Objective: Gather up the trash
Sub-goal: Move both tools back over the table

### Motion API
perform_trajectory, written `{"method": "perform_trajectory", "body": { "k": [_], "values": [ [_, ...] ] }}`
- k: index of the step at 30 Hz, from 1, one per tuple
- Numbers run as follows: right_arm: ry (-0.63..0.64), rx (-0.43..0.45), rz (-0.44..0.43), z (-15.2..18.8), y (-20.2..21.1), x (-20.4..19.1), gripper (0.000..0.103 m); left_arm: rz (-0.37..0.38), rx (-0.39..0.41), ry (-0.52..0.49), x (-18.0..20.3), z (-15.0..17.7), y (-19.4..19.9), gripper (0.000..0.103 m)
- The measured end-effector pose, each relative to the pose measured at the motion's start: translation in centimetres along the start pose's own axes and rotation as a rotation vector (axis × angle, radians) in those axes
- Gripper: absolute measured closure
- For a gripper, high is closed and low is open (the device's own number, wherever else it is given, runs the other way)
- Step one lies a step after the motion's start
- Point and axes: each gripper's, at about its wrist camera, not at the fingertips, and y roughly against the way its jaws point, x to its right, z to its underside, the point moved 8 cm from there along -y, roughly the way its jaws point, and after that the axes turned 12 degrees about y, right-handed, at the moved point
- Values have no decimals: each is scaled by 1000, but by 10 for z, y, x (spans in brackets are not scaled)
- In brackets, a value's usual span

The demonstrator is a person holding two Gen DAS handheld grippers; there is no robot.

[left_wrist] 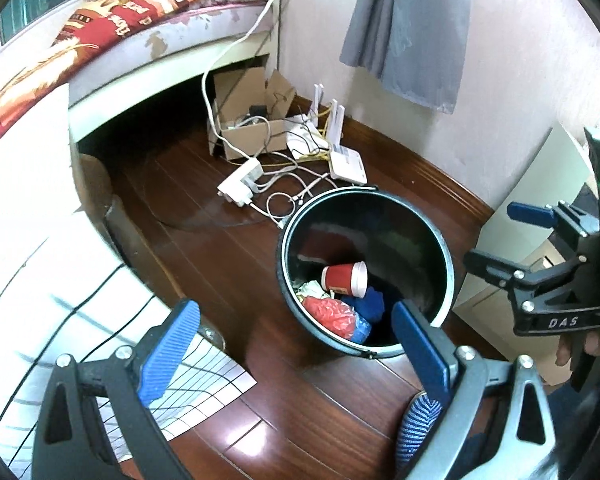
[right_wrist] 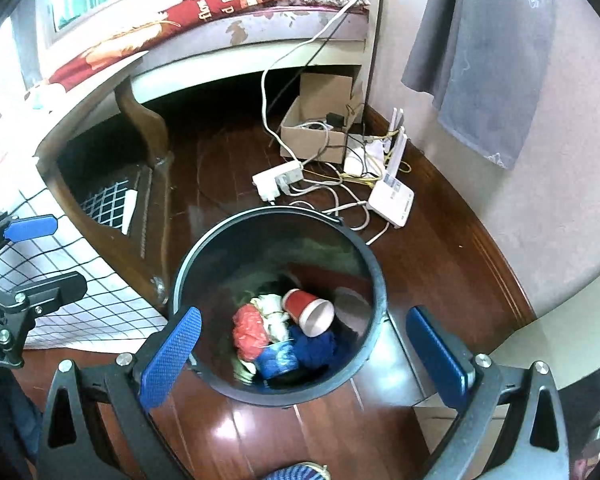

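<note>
A round black trash bin [left_wrist: 446, 256] [right_wrist: 374, 276] stands on the dark wood floor. Inside lie a red paper cup [left_wrist: 342, 278] [right_wrist: 308, 310] on its side, a crumpled red bag [left_wrist: 330, 314] [right_wrist: 249, 331], white paper and blue scraps. My left gripper [left_wrist: 296, 354] hovers open over the bin's near left side, nothing between its blue pads. My right gripper [right_wrist: 306, 354] hangs open above the bin's near rim, also empty. The right gripper also shows at the right edge of the left wrist view [left_wrist: 496, 236], and the left gripper at the left edge of the right wrist view [right_wrist: 44, 252].
A power strip [left_wrist: 240, 182] [right_wrist: 278, 178], tangled cables, a white router [left_wrist: 348, 164] [right_wrist: 392, 198] and an open cardboard box [left_wrist: 252, 132] [right_wrist: 320, 128] lie on the floor behind the bin. A bed with a grid-patterned sheet [left_wrist: 204, 376] is to the left. A grey cloth [left_wrist: 416, 28] hangs on the wall.
</note>
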Motion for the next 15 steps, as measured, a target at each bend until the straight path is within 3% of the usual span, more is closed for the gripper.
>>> {"method": "perform_trajectory", "body": {
  "k": [15],
  "values": [
    [67,100,-52,-44,37,-75,0,-71,108,142,-67,6,68,5]
  ]
}}
